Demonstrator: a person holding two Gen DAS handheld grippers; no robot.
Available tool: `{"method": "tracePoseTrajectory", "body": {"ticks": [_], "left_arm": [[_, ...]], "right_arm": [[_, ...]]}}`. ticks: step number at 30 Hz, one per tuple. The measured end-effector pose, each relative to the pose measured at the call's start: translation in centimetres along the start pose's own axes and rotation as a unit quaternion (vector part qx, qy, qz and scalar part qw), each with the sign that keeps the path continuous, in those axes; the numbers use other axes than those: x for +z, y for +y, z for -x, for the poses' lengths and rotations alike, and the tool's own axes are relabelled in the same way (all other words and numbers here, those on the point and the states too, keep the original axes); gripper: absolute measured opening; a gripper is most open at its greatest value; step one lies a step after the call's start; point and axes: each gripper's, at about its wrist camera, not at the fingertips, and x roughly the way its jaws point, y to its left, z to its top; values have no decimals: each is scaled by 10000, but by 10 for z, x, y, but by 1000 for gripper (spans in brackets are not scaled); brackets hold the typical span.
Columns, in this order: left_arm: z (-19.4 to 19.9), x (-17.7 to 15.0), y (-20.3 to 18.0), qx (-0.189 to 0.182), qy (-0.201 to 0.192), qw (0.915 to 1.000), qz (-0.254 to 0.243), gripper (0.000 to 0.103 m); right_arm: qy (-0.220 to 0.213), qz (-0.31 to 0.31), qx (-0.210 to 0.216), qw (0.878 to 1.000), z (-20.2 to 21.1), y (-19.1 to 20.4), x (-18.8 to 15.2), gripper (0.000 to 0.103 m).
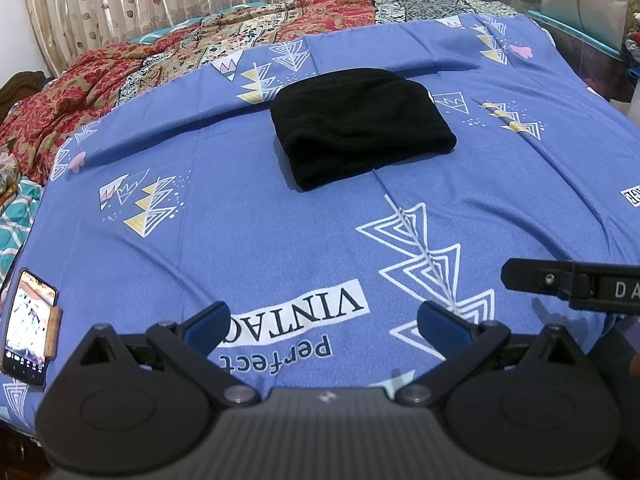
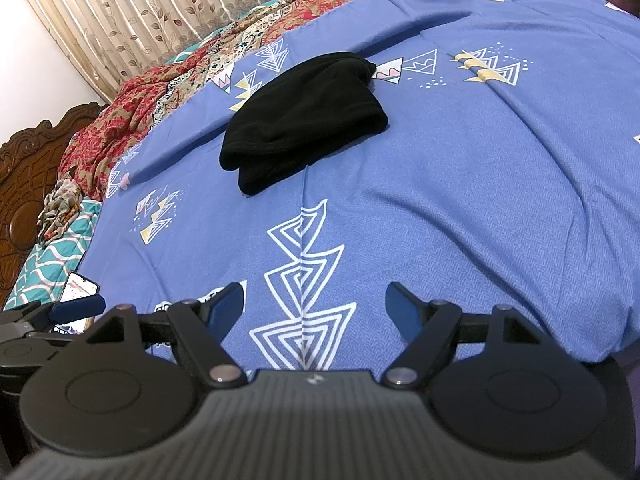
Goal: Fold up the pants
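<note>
The black, soft fleece pants [image 1: 360, 128] lie folded in a limp, light bundle at upper centre on the blue patterned bedsheet [image 1: 280, 232], best pinched at an edge, while both the left gripper [image 1: 326, 320] and right gripper [image 2: 314, 304] hold their fingers spread and empty.

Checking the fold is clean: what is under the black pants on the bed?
The folded black pants lie directly on the blue sheet, which shows all around them. Nothing pokes out at the edges. Whatever the bundle covers cannot be seen.
</note>
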Motion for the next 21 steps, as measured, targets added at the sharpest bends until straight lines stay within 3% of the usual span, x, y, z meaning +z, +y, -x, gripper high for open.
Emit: {"method": "tracePoseTrajectory", "body": {"ticks": [21], "left_arm": [[0, -1, 1, -7, 4, 10000, 15, 103]], "right_arm": [[19, 36, 3, 10000, 0, 1, 1, 79]]}}
